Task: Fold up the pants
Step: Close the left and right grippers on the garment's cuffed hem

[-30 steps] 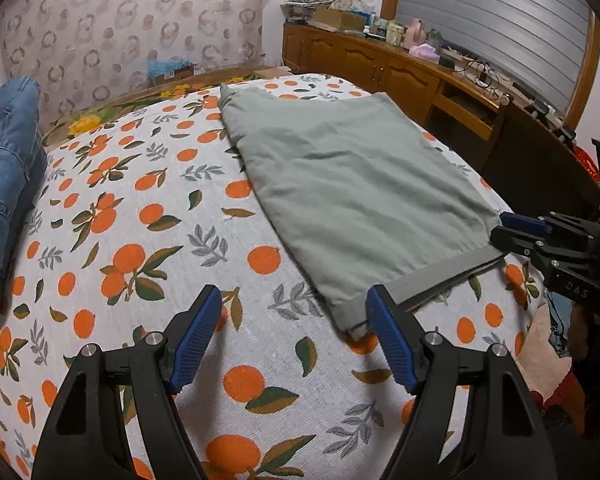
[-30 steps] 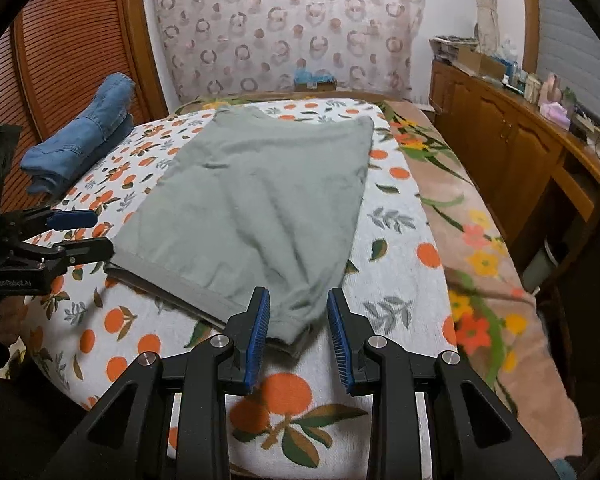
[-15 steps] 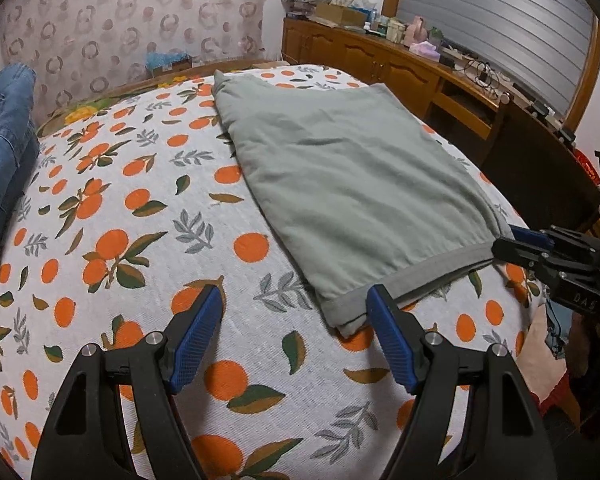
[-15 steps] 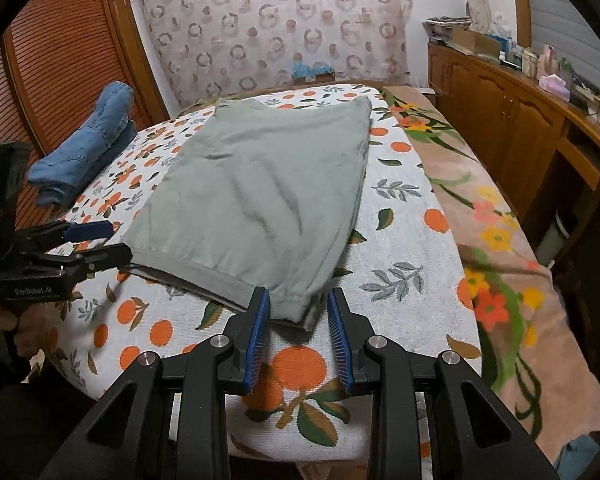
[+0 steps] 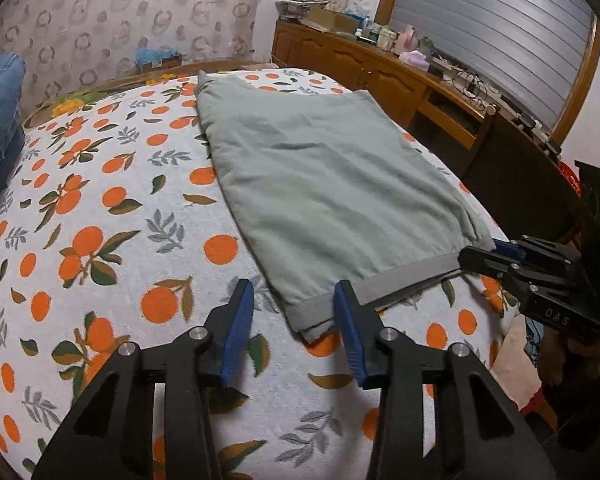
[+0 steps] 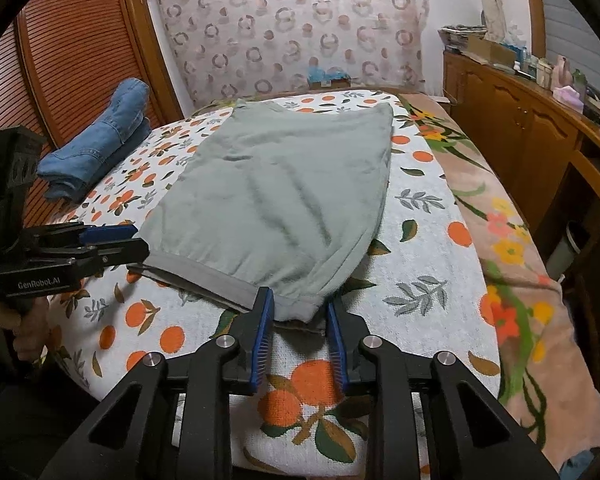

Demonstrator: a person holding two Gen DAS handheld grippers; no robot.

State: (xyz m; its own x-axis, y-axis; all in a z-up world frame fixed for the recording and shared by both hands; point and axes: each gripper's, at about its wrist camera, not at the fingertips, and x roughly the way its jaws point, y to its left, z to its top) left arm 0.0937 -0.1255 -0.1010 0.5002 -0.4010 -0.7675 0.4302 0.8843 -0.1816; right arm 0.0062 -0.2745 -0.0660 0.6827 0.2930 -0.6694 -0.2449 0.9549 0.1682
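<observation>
Grey-green pants lie flat, folded lengthwise, on the orange-print bedspread; they also show in the right wrist view. My left gripper is open, its blue pads straddling the near left corner of the hem band. My right gripper is open, its pads either side of the near right hem corner. In the left wrist view the right gripper sits at the hem's far corner. In the right wrist view the left gripper sits at the hem's left corner.
Folded blue jeans lie at the bed's left side by a wooden slatted door. A wooden cabinet with clutter runs along the right. A floral blanket covers the bed's right edge.
Both grippers have moved forward to the hem corners. The left gripper's jaws have narrowed around its corner; the right gripper's jaws now straddle its corner.
</observation>
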